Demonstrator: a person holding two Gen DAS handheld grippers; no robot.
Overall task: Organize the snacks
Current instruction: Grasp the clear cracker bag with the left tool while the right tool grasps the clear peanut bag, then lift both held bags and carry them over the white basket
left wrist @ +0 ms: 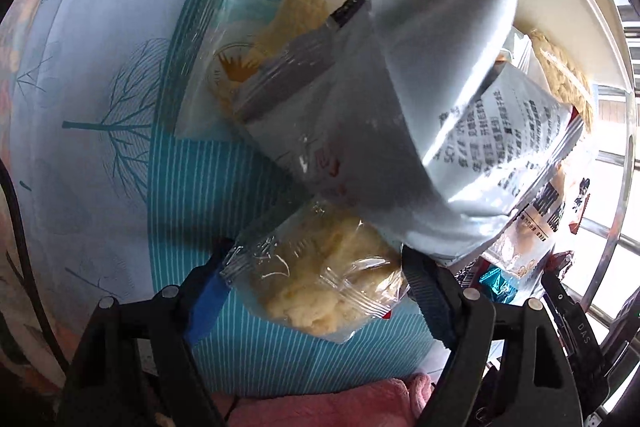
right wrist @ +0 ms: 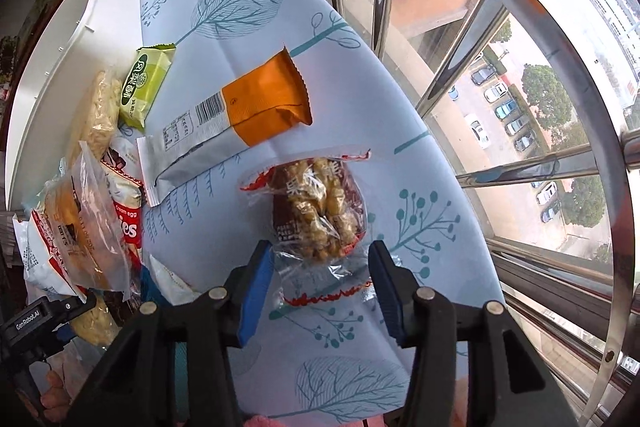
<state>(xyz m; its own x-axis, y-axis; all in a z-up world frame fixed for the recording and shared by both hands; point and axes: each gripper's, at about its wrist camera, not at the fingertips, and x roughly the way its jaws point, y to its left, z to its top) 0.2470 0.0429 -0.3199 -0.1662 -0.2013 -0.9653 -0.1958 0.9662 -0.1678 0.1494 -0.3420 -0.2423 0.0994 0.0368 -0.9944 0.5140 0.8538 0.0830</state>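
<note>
The right gripper (right wrist: 320, 287) stood spread over the nut snack bag (right wrist: 316, 211) at the frame's lower middle, its long side running up the picture, while the left gripper (left wrist: 316, 291) stood spread around a cake bag (left wrist: 320, 283).

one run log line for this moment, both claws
left claw: open around clear cake packet | right claw: open around clear nut snack packet | both packets on tablecloth

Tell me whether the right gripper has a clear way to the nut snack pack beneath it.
Probably yes: the right gripper straddles the nut snack pack, nothing lies over it, and the orange packet sits apart.
</note>
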